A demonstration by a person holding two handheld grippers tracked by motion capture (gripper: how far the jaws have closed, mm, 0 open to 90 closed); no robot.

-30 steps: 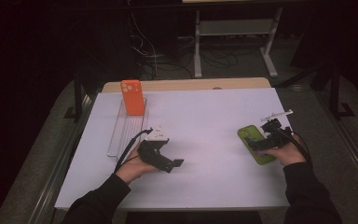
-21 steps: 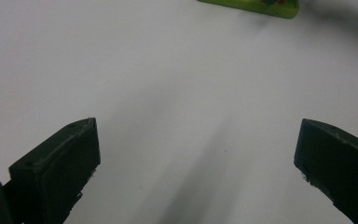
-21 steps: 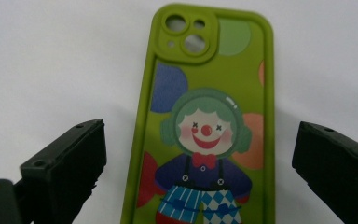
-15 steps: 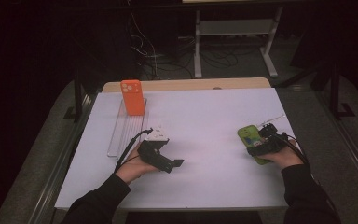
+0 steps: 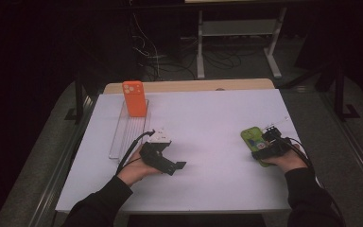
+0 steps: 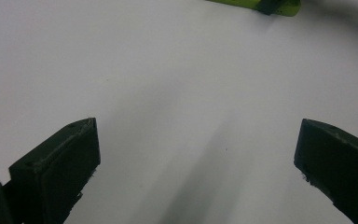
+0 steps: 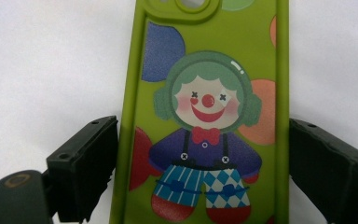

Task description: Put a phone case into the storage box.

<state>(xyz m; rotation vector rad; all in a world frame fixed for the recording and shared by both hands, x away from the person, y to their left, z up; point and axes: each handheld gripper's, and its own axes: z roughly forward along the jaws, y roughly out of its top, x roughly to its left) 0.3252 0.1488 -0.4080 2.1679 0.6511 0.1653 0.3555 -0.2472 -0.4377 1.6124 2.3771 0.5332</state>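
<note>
Nearest the person, the left tool [image 5: 179, 165] rests on the white bench [image 5: 208, 118] in the left hand [image 5: 134, 171], its jaws spread wide with nothing between them but bare bench top; it has kept its place over the last second.

On the other side, the right tool [image 5: 260, 150] has come down from above the green phone case [image 5: 252, 139] to straddle it. A second ago the tool stood a little higher and farther back over the case; now, in the right gripper view, the green phone case [image 7: 209, 112] with its clown print lies flat on the bench, running lengthwise between the two black jaws. The jaws have just been closing on it. The left jaw sits right against the case's edge and the right jaw just beside the opposite edge, but I cannot say that the pads press yet, so I read the tool as released, about to clench across the case's width. The grip looks nearly made; lifting should wait until both pads bear on the rims.

Farther off, the orange phone case [image 5: 134, 98] stands upright at the far end of the clear slotted rack [image 5: 125, 135], presumably where the green one is headed.
</note>
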